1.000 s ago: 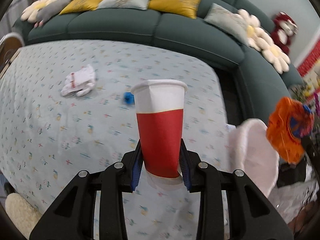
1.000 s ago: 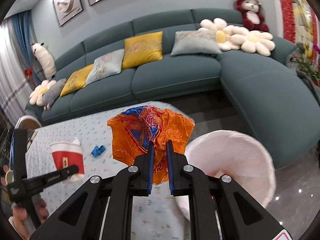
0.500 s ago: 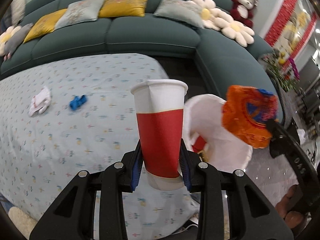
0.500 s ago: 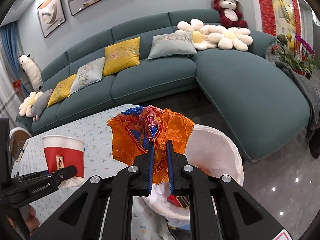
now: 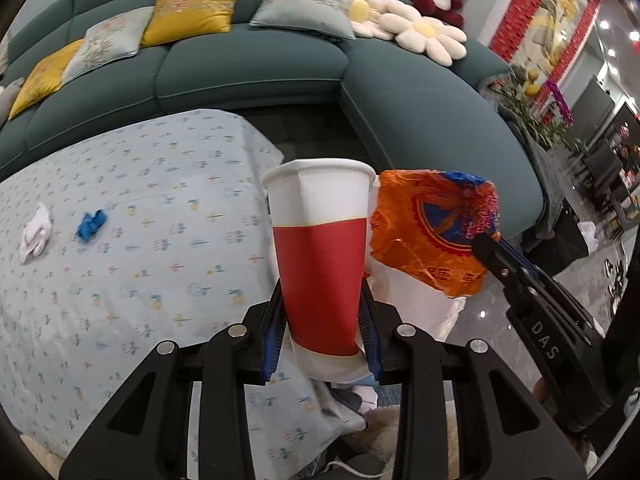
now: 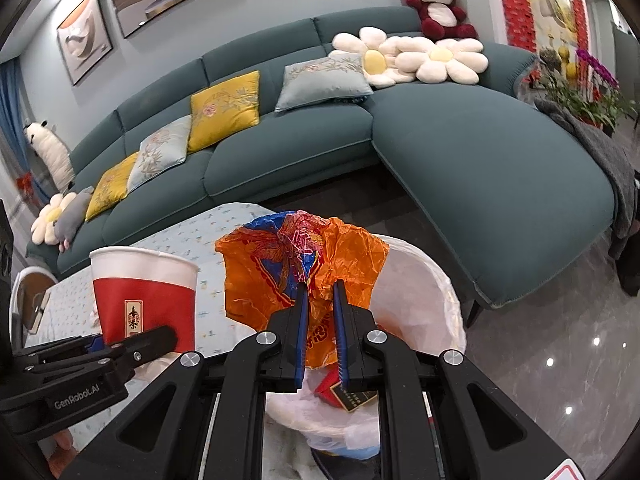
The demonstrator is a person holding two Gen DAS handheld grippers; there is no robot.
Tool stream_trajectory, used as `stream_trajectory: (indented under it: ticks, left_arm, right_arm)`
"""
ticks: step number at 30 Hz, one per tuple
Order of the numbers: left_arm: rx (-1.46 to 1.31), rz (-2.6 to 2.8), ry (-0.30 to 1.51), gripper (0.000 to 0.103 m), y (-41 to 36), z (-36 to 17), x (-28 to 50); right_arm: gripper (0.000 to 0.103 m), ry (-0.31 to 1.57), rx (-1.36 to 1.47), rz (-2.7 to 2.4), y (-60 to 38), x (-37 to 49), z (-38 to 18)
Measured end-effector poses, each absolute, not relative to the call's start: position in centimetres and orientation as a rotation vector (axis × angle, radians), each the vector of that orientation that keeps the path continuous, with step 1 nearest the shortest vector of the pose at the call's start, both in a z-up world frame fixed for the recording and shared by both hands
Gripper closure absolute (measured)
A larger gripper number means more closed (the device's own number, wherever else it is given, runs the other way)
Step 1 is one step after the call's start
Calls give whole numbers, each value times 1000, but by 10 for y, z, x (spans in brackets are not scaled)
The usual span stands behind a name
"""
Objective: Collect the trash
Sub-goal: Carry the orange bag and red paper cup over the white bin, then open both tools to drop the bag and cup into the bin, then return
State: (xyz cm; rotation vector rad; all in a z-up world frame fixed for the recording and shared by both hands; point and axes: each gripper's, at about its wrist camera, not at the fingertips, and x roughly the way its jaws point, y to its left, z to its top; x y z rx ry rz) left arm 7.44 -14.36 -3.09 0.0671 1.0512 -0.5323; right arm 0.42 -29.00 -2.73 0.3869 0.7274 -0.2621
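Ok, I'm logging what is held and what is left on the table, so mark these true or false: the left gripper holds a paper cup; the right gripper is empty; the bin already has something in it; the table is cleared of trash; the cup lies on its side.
1. The left gripper holds a red and white paper cup: true.
2. The right gripper is empty: false, it is shut on an orange wrapper.
3. The white-lined bin already holds something: true, a red packet shows inside.
4. The table is cleared: false, a blue scrap and a white crumpled tissue lie there.
5. The cup lies on its side: false, it is held upright.
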Motion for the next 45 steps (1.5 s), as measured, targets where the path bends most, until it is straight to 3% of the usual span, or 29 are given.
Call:
stream_trajectory:
  ticks: [15, 32, 34, 36, 38, 45]
  left_arm:
    - [130, -613, 1098, 71, -206, -58, 80]
    - [117, -596, 1178, 70, -209, -87, 99]
    - [113, -597, 1185, 68, -208, -88, 99]
    - [111, -593, 1181, 54, -206, -88, 100]
    - [107, -586, 1162, 48, -204, -86, 100]
    - [102, -580, 1161, 48, -197, -84, 104]
  right_arm:
    - [92, 747, 456, -330, -331, 2, -55]
    - [91, 787, 453, -314, -328, 22, -74]
    - [91, 789, 451, -313, -329, 24, -74]
    - [90, 795, 450, -310, -328, 26, -76]
    - [89, 798, 447, -310, -327, 28, -77]
    - [88, 803, 440, -305, -322, 35, -77]
